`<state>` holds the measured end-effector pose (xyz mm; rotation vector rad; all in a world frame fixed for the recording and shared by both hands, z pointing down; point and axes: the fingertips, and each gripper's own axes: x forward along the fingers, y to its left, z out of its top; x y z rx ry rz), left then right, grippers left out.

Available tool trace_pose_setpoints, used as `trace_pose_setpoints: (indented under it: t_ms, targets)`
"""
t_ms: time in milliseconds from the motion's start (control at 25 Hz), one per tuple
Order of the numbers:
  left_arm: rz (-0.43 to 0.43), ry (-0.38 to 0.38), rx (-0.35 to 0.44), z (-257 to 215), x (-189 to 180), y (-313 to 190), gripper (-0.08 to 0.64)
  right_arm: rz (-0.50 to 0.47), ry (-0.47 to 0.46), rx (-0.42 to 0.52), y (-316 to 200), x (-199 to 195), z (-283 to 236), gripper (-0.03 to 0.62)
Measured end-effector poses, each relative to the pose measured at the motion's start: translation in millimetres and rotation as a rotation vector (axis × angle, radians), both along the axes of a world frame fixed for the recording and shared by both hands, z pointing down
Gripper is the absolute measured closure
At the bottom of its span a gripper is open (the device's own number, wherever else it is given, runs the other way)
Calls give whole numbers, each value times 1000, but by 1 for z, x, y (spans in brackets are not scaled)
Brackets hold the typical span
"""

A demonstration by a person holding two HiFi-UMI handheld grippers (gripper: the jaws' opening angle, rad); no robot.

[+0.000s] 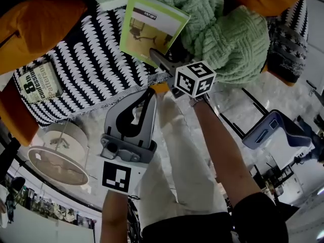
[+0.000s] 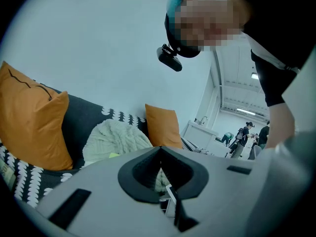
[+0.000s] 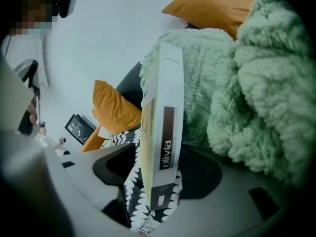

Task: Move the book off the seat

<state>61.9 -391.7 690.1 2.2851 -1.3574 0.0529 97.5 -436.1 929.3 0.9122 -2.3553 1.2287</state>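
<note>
1. Two books lie on the seat. A green book rests with its far edge against a knitted blanket, and a second book lies flat near the left end, below an orange cushion.
2. Step in hand, as I judge it: lining up the grasp. The right gripper stands wide, one jaw on each side of the green book's near corner, and neither pad presses on it yet.
3. Held back off the seat, the left gripper has its jaws together and carries nothing.
4. Next, the right gripper should close firmly on that corner, deep enough that the book cannot swing. Then it should lift the book clear of the blanket and carry it off the seat.
</note>
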Motion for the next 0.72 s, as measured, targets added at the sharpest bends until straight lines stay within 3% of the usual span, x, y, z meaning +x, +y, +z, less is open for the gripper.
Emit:
trace_pose_setpoints:
  t_ms: [360, 720]
  targets:
    - [-5, 7, 13, -4, 4, 4, 549, -78, -40, 6, -7, -20, -14, 319]
    - [-8, 1, 7, -4, 5, 11, 549, -42, 12, 3, -22, -28, -10, 374]
